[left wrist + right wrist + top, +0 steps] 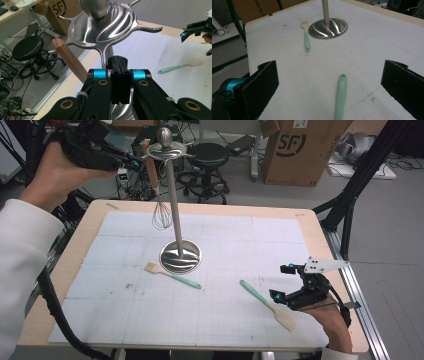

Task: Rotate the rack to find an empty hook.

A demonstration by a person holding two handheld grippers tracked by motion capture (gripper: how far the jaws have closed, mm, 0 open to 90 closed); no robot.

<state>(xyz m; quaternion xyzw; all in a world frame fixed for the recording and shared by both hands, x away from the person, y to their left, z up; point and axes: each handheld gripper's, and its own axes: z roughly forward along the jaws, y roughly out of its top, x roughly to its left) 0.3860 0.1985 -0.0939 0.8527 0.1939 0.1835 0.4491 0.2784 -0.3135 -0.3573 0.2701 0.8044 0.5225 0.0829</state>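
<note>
A pastry brush (172, 275) with a mint handle lies near the middle of the tabletop (90, 222), just off the near-left of the stand's base. The white gridded mat (225, 320) covers most of the tabletop, leaving wooden edges bare. Beyond the far edge stand a black round stool (207, 157) and a brown cardboard box (300, 150) on the grey floor, with tangled cables (137, 185) past the far left corner.

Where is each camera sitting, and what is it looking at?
High view: above the table, looking down at the stand; forearms and both hand-held grippers show.
Left gripper view: on the left hand-held gripper, jaws shut, facing the stand's hooked top beside the whisk handle.
Right gripper view: on the right hand-held gripper, jaws open over the spatula.
All three share the stand; the right and high views share the brush.
</note>
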